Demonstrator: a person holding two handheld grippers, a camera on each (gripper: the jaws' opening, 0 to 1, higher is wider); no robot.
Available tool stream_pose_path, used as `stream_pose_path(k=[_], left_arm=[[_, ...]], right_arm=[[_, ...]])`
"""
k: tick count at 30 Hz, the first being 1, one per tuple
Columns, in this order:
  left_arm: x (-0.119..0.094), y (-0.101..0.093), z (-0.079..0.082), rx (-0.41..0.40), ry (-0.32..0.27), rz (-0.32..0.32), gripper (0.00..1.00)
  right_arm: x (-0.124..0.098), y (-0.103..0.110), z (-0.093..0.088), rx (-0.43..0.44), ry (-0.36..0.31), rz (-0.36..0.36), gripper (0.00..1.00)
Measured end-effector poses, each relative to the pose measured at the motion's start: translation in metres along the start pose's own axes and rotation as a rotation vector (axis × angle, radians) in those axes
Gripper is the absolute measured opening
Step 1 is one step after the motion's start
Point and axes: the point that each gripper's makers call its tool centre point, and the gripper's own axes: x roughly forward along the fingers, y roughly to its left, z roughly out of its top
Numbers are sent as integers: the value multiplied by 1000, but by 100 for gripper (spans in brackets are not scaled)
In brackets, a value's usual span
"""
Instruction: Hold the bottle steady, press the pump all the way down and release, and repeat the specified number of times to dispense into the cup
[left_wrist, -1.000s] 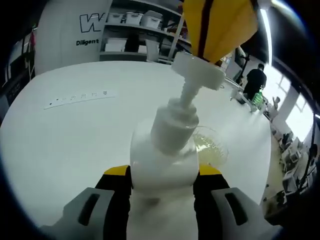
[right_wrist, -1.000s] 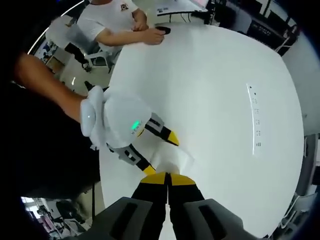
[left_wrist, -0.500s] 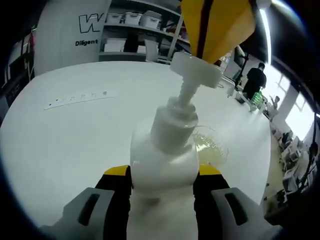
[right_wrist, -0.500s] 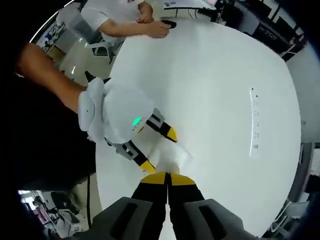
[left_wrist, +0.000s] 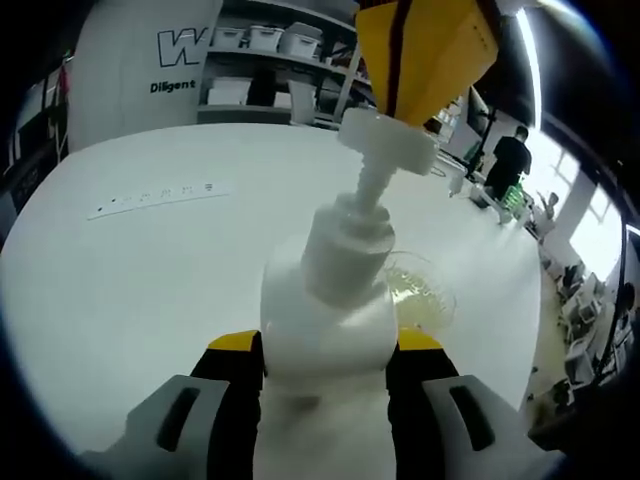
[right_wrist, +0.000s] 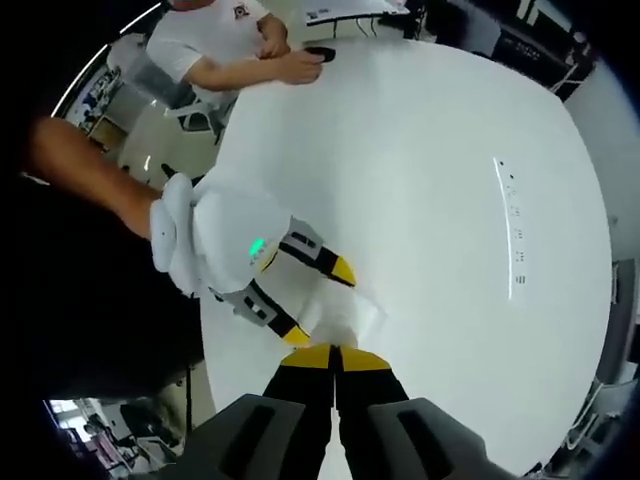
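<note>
A white pump bottle (left_wrist: 325, 320) stands upright on the white table (left_wrist: 130, 290), and my left gripper (left_wrist: 327, 345) is shut on its body with a yellow-tipped jaw at each side. My right gripper (left_wrist: 425, 55) comes down from above, shut, its yellow tips resting on the pump head (left_wrist: 388, 142). The pump stem is extended. Behind the bottle to the right stands a clear cup (left_wrist: 422, 295) holding some yellowish liquid. In the right gripper view my right gripper (right_wrist: 335, 358) is shut over the bottle (right_wrist: 345, 312), with the left gripper (right_wrist: 320, 303) around it.
A strip with small marks (left_wrist: 155, 195) lies on the table, and it also shows as the strip (right_wrist: 515, 230). A person in a white shirt (right_wrist: 225, 50) sits at the far edge. Shelves with boxes (left_wrist: 270, 60) stand behind the table. The holder's arm (right_wrist: 90, 180) reaches in from the left.
The right gripper and the pump head have drifted slightly left and up. The left gripper keeps its hold on the bottle. The right gripper view has shifted a little with the hand.
</note>
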Motion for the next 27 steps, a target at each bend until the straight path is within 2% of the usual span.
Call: stream_pose_path(k=[27], left_arm=[[-1, 0, -1, 22, 3, -32, 47]], right_arm=[[4, 2, 1, 12, 20, -2, 0]])
